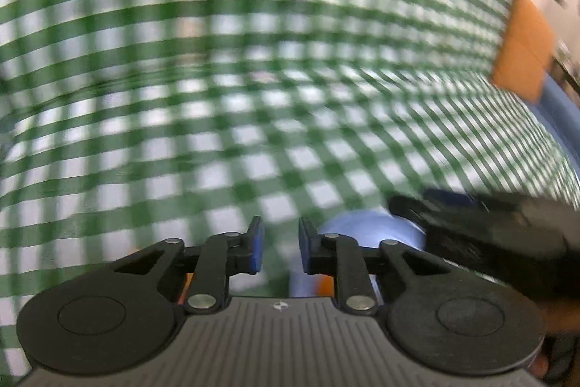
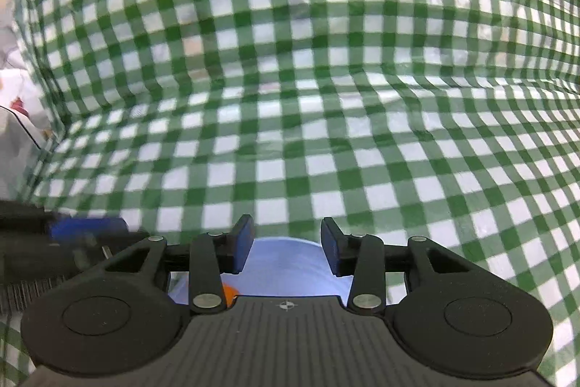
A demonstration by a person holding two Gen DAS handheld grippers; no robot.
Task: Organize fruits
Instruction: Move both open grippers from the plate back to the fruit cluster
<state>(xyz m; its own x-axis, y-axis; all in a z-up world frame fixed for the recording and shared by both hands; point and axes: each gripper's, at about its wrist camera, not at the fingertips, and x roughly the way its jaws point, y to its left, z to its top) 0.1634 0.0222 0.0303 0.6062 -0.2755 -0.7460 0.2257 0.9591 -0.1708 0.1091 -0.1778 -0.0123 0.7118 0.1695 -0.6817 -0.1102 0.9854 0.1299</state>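
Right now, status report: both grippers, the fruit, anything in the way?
Left gripper shut, empty. Right gripper part open over the pale blue bowl, gripping nothing. One orange fruit glimpsed below. Checked cloth ahead, no obstruction visible.

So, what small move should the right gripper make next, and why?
Probably lift the right gripper straight up, away from the blue bowl. Its jaws stand open with nothing between them, and an orange fruit seems to lie already in the bowl beneath it, so nothing is left to hold here.
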